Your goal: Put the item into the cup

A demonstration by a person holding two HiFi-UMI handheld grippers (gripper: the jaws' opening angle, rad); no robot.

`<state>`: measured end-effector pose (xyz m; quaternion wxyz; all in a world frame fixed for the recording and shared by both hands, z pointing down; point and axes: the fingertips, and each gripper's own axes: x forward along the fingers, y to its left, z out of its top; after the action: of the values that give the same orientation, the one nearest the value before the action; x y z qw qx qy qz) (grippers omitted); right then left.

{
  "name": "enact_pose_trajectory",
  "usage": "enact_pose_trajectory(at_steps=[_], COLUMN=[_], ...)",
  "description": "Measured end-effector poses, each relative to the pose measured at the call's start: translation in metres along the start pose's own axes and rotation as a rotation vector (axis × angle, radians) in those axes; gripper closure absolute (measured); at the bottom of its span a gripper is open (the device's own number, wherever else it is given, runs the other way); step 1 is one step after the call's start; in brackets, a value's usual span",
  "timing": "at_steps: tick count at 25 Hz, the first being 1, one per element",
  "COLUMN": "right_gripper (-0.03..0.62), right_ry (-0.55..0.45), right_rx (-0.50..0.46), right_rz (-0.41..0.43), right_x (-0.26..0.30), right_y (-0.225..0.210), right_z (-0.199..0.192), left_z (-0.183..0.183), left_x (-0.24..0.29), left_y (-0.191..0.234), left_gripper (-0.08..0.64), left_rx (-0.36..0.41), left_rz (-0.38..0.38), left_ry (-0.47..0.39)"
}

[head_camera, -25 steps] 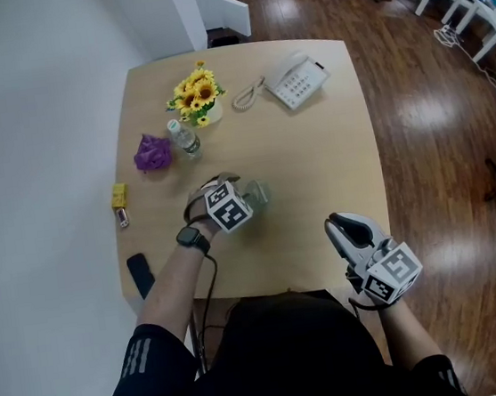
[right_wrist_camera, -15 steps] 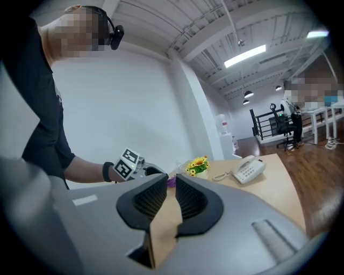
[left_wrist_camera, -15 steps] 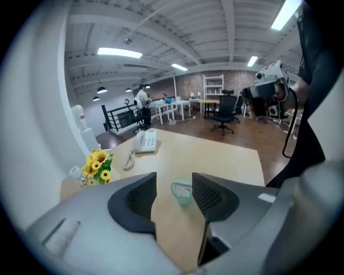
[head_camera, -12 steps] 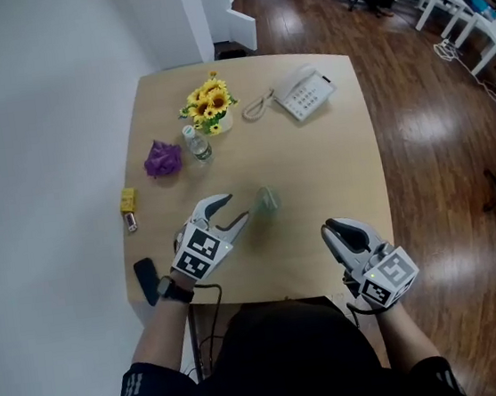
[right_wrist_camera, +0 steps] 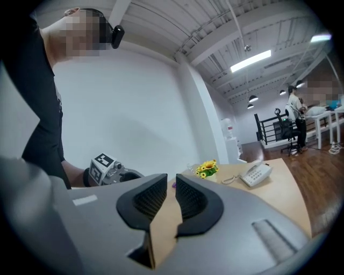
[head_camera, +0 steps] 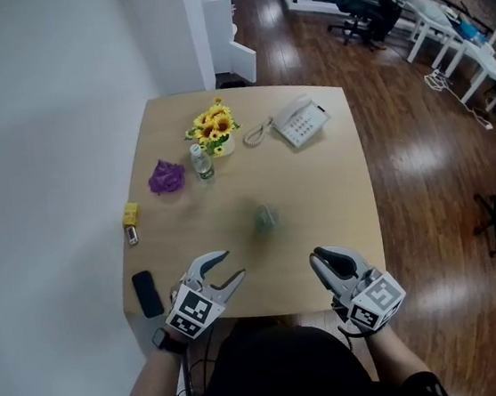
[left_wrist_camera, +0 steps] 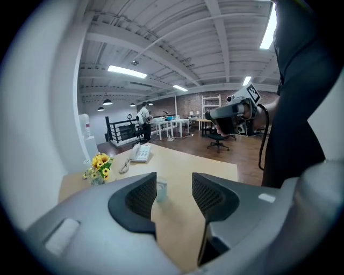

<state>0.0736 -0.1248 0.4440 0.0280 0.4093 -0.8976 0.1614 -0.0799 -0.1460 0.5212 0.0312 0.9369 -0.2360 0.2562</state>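
1. Table [head_camera: 319,193]: pale wood, square with rounded corners, against a white wall on the left.

2. Cup [head_camera: 265,218]: small, translucent and pale green, upright near the table's middle, well apart from everything else. It is too blurred to tell what is inside. It stands beyond both grippers, touched by neither.

3. Pot of sunflowers [head_camera: 212,127]: white pot at the far left, holding a bunch of yellow blooms.

4. Water bottle [head_camera: 200,163]: small, clear and capped, upright just beside the pot on its near side. Its fill cannot be read.

5. Purple item [head_camera: 166,177]: crumpled, left of the bottle.

6. Telephone [head_camera: 300,123]: white, with a coiled cord, at the far side to the right of the flowers.

7. Yellow block [head_camera: 130,215] and black object [head_camera: 146,293]: along the left edge.

8. Left gripper [head_camera: 230,267]: over the near left edge. Its jaws stand wide apart with nothing between them.

9. Right gripper [head_camera: 320,257]: over the near right edge. Its jaws are drawn close with only a narrow gap, holding nothing.
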Motion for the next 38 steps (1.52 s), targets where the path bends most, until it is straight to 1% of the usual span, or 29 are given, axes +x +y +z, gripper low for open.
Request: enact_pose_trajectory(at_steps=[3, 6, 9, 11, 14, 16, 18, 21, 25, 30, 33, 38], right_gripper=[0.532, 0.532, 0.532, 0.532, 0.532, 0.539, 0.579, 0.584, 0.584, 0.584, 0.584, 0.584], right_ry=[-0.011, -0.029, -0.038, -0.019, 0.031, 0.055, 0.072, 0.088, 0.065, 0.053, 0.05, 0.052], right_rx=[-0.014, -0.034, -0.049, -0.057, -0.053, -0.047, -0.057, -0.062, -0.026, -0.026, -0.029, -0.031], right_rz=[0.035, 0.077, 0.117, 0.133, 0.125, 0.115, 0.104, 0.081, 0.042, 0.034, 0.03, 0.026], right_x=[-0.023, -0.053, -0.092, -0.119, -0.157, -0.179, -0.195, -0.21, -0.213, -0.202, -0.192, -0.183], right_y=[0.017, 0.035, 0.054, 0.066, 0.08, 0.088, 0.096, 0.104, 0.112, 0.14, 0.154, 0.17], right_z=[0.0, -0.005, -0.016, -0.031, -0.059, -0.07, -0.076, -0.082, -0.081, -0.079, -0.079, -0.082], left_z=[0.005, 0.009, 0.015, 0.014, 0.007, 0.009, 0.01, 0.012, 0.01, 0.004, -0.005, -0.019], left_x=[-0.015, -0.026, -0.034, -0.041, -0.055, -0.064, -0.07, -0.077, -0.088, -0.109, -0.121, -0.134], left_y=[-0.029, -0.066, -0.118, -0.155, -0.2, -0.221, -0.235, -0.254, -0.265, -0.264, -0.259, -0.251], left_gripper=[0.359, 0.359, 0.359, 0.359, 0.344, 0.329, 0.321, 0.318, 0.316, 0.31, 0.31, 0.31], left_rx=[-0.04, -0.041, -0.082, -0.111, -0.136, -0.145, -0.15, -0.139, -0.123, -0.122, -0.12, -0.111], left_rz=[0.027, 0.057, 0.056, 0.051, 0.058, 0.064, 0.064, 0.048, 0.034, 0.025, 0.015, 0.022], left_ry=[-0.037, -0.052, -0.085, -0.091, -0.082, -0.086, -0.089, -0.097, -0.112, -0.13, -0.129, -0.129])
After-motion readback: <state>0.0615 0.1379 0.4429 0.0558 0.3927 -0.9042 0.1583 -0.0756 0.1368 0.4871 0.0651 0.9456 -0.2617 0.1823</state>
